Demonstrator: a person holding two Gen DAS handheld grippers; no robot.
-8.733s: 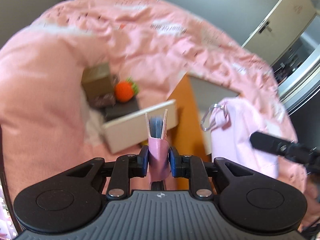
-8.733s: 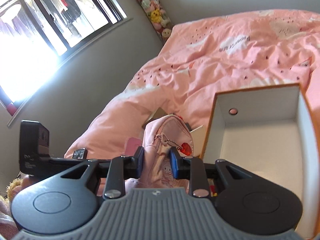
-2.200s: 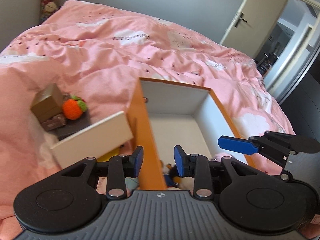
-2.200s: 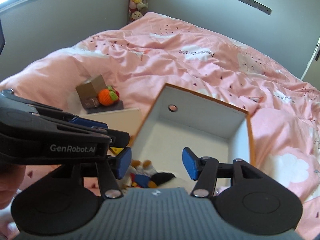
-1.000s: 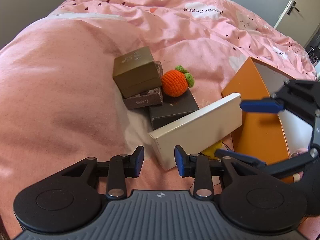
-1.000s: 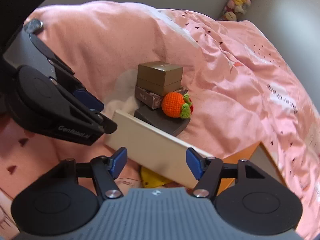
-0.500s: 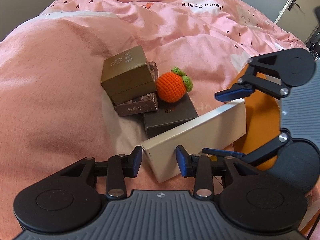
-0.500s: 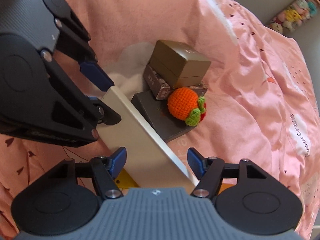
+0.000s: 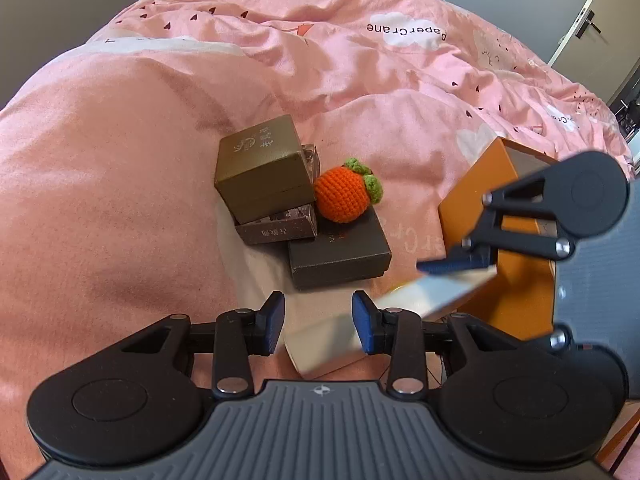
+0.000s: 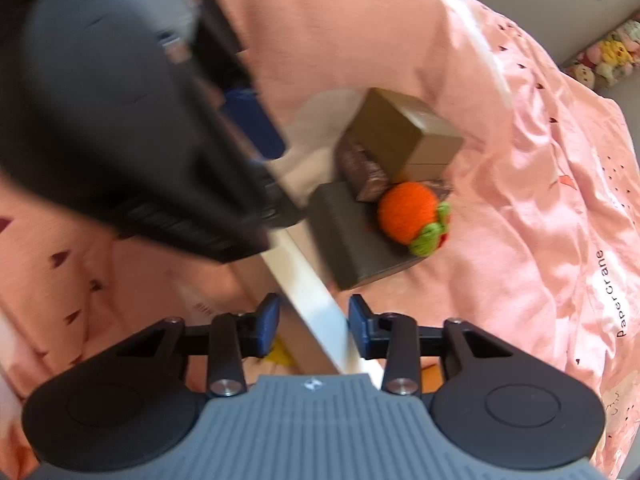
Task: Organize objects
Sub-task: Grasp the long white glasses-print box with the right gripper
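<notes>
A long white flat box (image 9: pixel 432 292) stands on edge on the pink duvet against an orange box (image 9: pixel 476 208). My right gripper (image 10: pixel 313 330) is closing its jaws, and both blue pads touch the white box (image 10: pixel 316 312) near one end. In the left wrist view, one right finger (image 9: pixel 452 266) lies along that box's upper edge. My left gripper (image 9: pixel 320 326) is open and straddles the box's other end, pads apart from it. Beyond lie an olive box (image 9: pixel 260 176), a brown box (image 9: pixel 276 228), a dark box (image 9: pixel 340 252) and an orange crocheted ball (image 9: pixel 346 194).
The pink duvet (image 9: pixel 120 208) rises in a soft mound on the left. Something yellow (image 10: pixel 280 354) shows under the white box. Plush toys (image 10: pixel 604 56) line the far wall. A door (image 9: pixel 592 20) is at the far right.
The right jaws have narrowed from wide apart onto the white box, and the right gripper has rolled. The box's far end has dipped. The left gripper has held still.
</notes>
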